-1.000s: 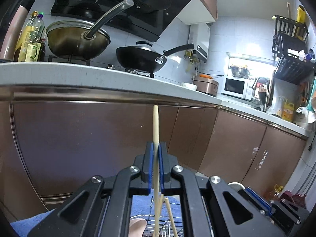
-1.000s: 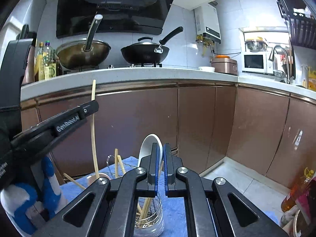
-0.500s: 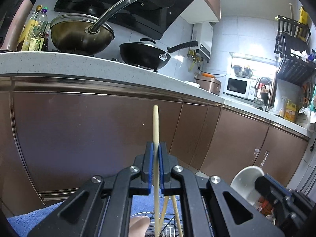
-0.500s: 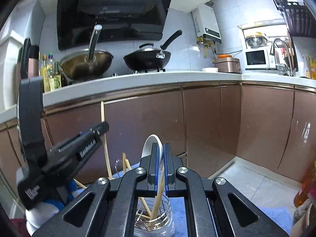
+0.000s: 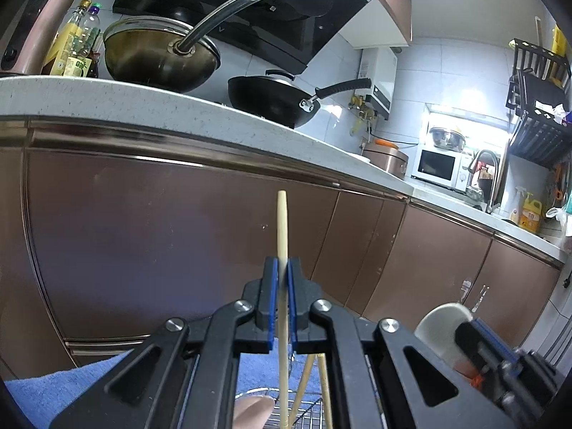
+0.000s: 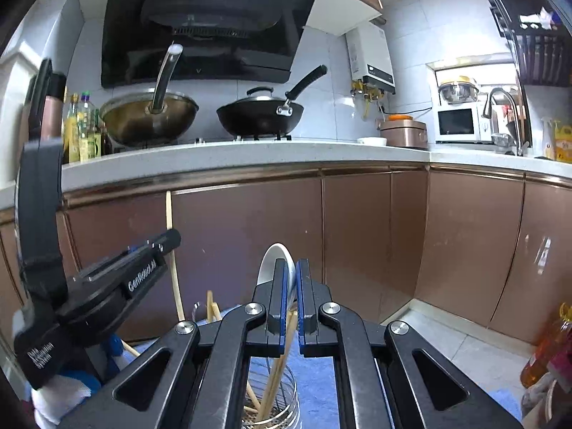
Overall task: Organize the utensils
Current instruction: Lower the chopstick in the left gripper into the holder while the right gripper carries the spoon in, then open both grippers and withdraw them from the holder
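Between left gripper (image 5: 282, 268) pads — chopstick (image 5: 282, 221), upright.

Chopstick (image 5: 282, 236): lower end cut off by the bottom edge. White spoon (image 6: 273, 266): handle hidden between the fingers (image 6: 278, 296). Wire holder (image 6: 282, 398): base out of frame. Right gripper (image 5: 475, 339): blurred in the left wrist view.

Place: a home kitchen is shown.
Cooking: two woks (image 6: 148, 118) are set on a hob under an extractor hood (image 6: 211, 25).
Worktop (image 6: 250, 155): brown cabinets (image 6: 375, 236) below; a microwave (image 6: 459, 123) and tap (image 6: 504, 107) at its right end.
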Demonstrator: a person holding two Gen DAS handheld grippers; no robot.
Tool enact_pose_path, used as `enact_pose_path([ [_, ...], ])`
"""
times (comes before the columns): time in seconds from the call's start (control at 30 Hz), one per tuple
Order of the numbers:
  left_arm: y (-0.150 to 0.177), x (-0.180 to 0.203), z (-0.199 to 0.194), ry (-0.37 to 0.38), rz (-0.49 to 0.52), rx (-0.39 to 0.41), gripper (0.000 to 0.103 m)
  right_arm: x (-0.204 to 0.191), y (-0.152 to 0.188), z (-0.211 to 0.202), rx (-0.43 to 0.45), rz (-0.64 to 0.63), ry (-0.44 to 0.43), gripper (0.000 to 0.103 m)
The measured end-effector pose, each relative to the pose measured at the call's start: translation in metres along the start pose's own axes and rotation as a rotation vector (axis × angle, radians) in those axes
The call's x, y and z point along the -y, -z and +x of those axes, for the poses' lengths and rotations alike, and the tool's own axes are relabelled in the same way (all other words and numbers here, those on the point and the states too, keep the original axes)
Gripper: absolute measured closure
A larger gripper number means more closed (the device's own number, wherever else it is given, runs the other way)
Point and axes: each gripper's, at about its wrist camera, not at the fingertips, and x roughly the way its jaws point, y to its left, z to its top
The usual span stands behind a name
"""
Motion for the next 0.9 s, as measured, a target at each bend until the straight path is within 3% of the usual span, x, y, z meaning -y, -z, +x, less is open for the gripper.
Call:
enact_pose_path([
  [0.13, 0.011, -0.002, -0.004, 0.008, -0.009, 0.011, 0.096, -0.006, 0.015, 0.003, -0.033, -0.022, -0.015, 0.097],
  [0.2, 0.013, -0.003, -0.006, 0.019, -0.011, 0.007, 0.091, -0.007, 0.019, -0.001, -0.035, -0.021, -0.026, 0.093],
  [0.27, 0.014, -0.003, -0.010, 0.031, -0.009, 0.000, 0.077, -0.008, 0.020, -0.008, -0.032, -0.019, -0.033, 0.083],
  [0.47, 0.008, -0.007, -0.034, 0.032, 0.016, -0.005, 0.068, -0.003, 0.012, -0.036, -0.020, 0.002, -0.016, 0.076],
  [0.7, -0.010, -0.014, -0.083, 0.053, 0.068, 0.006, 0.065, 0.006, 0.001, -0.077, -0.020, 0.044, 0.008, 0.064],
  [0.9, -0.021, -0.026, -0.137, 0.090, 0.106, -0.023, 0.062, 0.004, -0.001, -0.122, -0.034, 0.086, 0.026, 0.045],
])
